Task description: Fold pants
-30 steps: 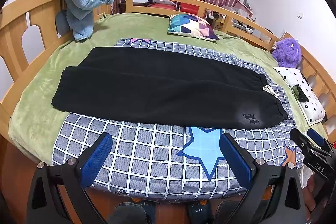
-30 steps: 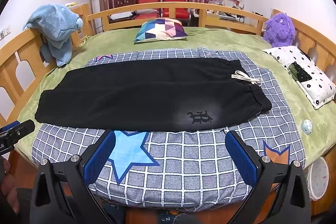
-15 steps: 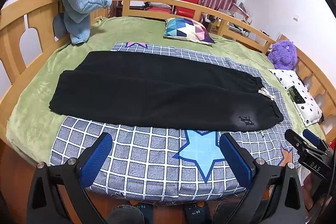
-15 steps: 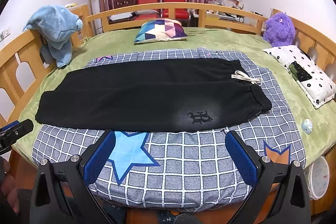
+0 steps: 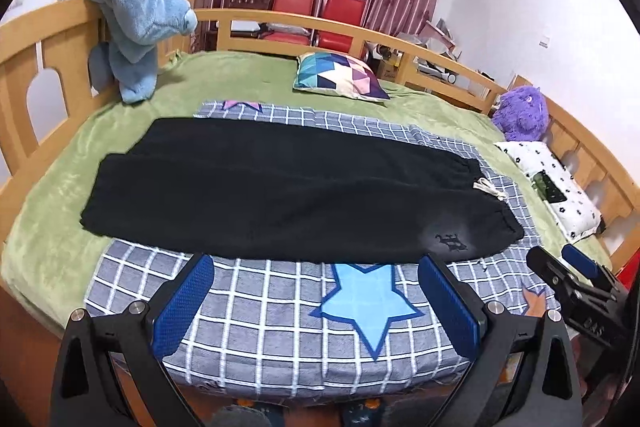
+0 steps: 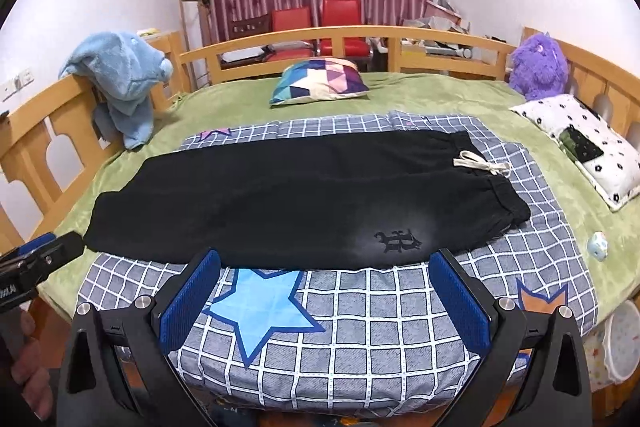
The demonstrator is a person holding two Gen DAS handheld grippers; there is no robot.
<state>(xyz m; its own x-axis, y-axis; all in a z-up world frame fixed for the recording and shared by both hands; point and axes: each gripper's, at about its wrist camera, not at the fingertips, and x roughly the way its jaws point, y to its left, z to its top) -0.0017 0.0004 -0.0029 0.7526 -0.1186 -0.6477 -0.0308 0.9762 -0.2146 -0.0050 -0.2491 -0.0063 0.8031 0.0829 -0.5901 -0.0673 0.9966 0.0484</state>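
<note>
1. The black pants (image 6: 304, 195) lie flat and lengthwise on the checked blanket (image 6: 360, 311), close to the near edge of the bed (image 5: 48, 251). The waistband points toward the bed's right side, the leg cuffs toward its left.
2. They look like soft, thick fleece: limp, light to moderately heavy, not slippery and not fragile. I judge they will sag and drape once lifted, so each fold wants two spread holds rather than one.
3. Good places to take hold seem to be the near waistband corner by the dark emblem (image 6: 398, 239) and the near cuff corner at the left. The elastic waistband should give the firmest bite. The white drawstring (image 6: 480, 164) lies loose on top and could snag.
4. The left tongs (image 5: 316, 301) and the right tongs (image 6: 326, 297) both stand wide apart and hold nothing. They hang over the blanket's near edge, short of the pants.
5. Count: one pair of pants, one checked blanket with blue star patches, two tongs.
6. Further out: one patterned cushion (image 6: 320, 79) near the far edge, one purple plush toy (image 6: 538, 65) at the far right corner, one flowered pillow (image 6: 580, 143) along the right edge, one blue plush (image 6: 120, 83) draped on the left rail, and two red chairs (image 6: 316, 21) beyond the bed.
</note>
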